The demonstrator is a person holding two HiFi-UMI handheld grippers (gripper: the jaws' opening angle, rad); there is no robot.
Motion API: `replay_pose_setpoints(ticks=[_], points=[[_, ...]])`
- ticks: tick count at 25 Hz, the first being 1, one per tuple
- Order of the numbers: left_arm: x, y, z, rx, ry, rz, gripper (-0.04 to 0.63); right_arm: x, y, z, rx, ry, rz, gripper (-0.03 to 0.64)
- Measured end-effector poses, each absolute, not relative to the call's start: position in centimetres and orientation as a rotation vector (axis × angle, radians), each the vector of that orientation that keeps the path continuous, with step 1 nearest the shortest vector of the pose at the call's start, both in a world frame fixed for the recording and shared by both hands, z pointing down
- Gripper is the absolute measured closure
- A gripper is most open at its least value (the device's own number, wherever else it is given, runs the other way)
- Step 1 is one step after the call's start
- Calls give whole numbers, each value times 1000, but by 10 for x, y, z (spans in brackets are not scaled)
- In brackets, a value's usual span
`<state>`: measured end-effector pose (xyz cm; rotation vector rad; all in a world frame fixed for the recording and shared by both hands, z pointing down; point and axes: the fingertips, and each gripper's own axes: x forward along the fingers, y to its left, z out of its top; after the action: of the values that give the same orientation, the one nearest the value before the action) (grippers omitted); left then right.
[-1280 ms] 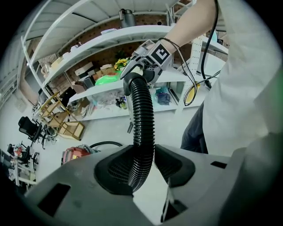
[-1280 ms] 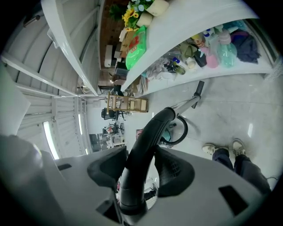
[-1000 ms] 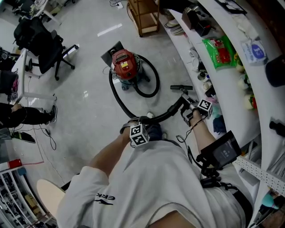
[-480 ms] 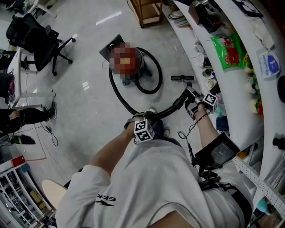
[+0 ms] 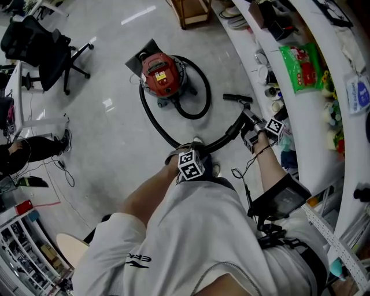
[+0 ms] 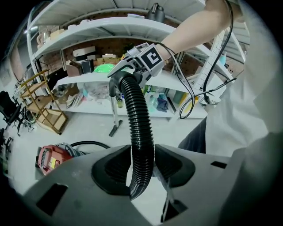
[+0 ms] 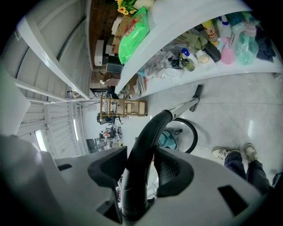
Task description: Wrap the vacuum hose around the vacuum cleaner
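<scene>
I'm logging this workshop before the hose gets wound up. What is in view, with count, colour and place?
vacuum cleaner: one, red, on the floor ahead
hose: one, black and ribbed, loops on the floor beside the cleaner and rises to the person
handle: one, black and curved, at the hose's raised end
floor nozzle: one, black, on the floor by the shelves
office chair: one, black, upper left
wooden rack: one, light brown, top middle
shelves: white, curved, at right, cluttered
green bag: one, on the shelves
left tongs: grey, closed on the hose
right tongs: grey, closed on the handle
shoes: two, white, on the floor
</scene>
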<state>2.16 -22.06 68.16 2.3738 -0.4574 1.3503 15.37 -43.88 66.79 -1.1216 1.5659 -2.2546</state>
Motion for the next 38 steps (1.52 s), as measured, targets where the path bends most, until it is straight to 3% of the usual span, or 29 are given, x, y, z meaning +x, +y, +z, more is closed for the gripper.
replay_pose_setpoints(ticks=[19, 38], points=[[16, -272, 673, 2339, -497, 1207, 448, 101, -509, 643, -1078, 1769, -2261, 425], [52, -449, 661, 2141, -814, 913, 448, 5, -696, 621, -656, 2374, -2428, 425]])
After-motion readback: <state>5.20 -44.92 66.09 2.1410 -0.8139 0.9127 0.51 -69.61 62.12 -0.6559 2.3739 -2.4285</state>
